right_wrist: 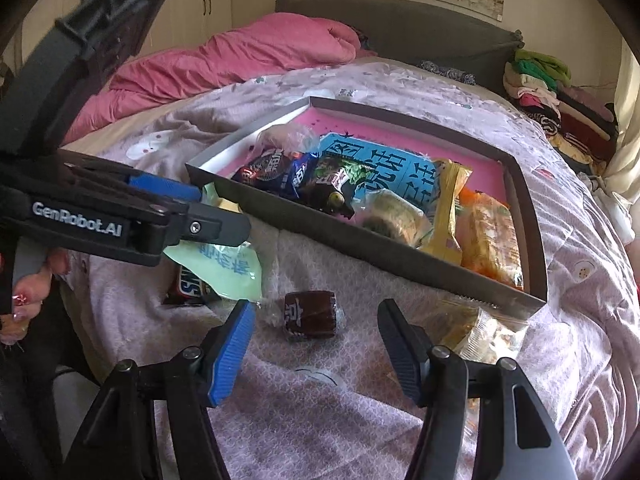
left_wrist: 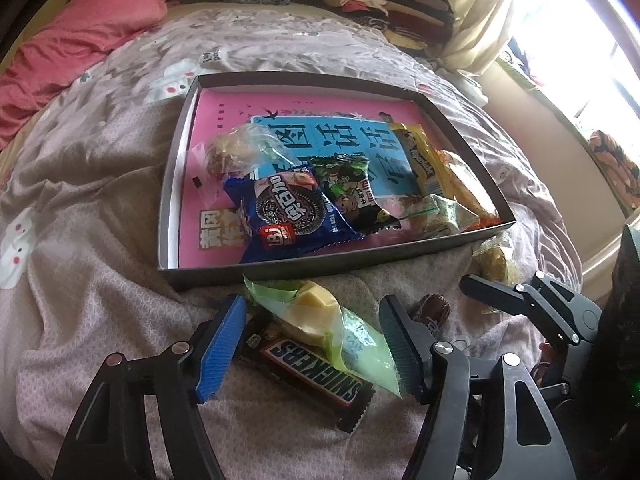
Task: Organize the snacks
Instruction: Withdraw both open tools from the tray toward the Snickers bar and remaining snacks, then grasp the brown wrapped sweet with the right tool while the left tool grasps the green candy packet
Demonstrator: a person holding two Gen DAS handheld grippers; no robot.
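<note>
A dark shallow tray (left_wrist: 320,262) (right_wrist: 320,224) lies on the bed with a pink book and several snacks in it, among them a blue Oreo pack (left_wrist: 288,216) and a yellow packet (left_wrist: 424,160). In front of it a green-wrapped pastry (left_wrist: 320,316) lies on a Snickers bar (left_wrist: 312,368). My left gripper (left_wrist: 312,320) is open around both, its pads beside the wrapper. A brown wrapped candy (right_wrist: 310,314) sits just ahead of my open right gripper (right_wrist: 316,332). A clear-wrapped snack (right_wrist: 480,328) lies by the tray's near corner, to the right of the black finger.
A crumpled pink quilt (right_wrist: 240,60) lies at the head of the bed. Folded clothes (right_wrist: 560,96) are stacked at the far right by a curtain (left_wrist: 476,12) and bright window. A hand (right_wrist: 24,300) holds the left gripper's handle. The bedspread is wrinkled.
</note>
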